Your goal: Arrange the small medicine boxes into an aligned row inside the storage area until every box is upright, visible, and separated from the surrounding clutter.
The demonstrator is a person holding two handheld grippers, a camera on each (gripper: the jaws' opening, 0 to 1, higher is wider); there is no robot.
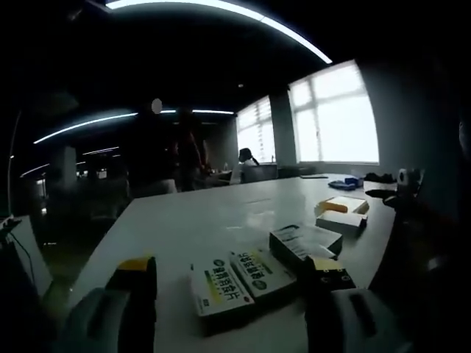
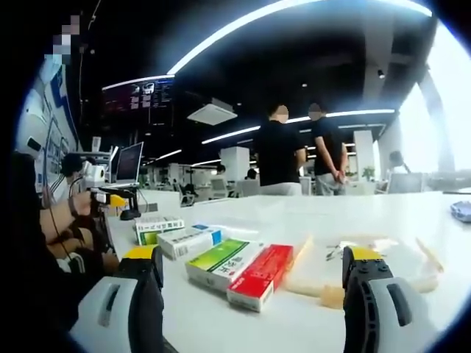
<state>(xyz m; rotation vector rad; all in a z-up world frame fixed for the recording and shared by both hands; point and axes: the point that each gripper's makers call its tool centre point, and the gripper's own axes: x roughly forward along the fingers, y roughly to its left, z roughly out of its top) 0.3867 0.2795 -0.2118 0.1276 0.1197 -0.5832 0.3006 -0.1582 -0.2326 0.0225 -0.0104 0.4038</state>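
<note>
In the left gripper view we see our left gripper (image 1: 229, 283) low over the white table (image 1: 206, 213), its jaws wide apart and holding nothing; between them lie two flat medicine boxes with green and yellow print (image 1: 237, 281), side by side and touching, a grey box (image 1: 303, 241) just beyond them, and a white and orange box (image 1: 344, 213) farther off near the table's edge. In the right gripper view our right gripper (image 2: 252, 276) is likewise spread open and empty; a green box (image 2: 223, 263) and a red box (image 2: 262, 275) lie flat together between the jaws, a blue and white box (image 2: 190, 240) and a green and white box (image 2: 156, 228) lie behind, and two people (image 2: 302, 151) stand in the background
</note>
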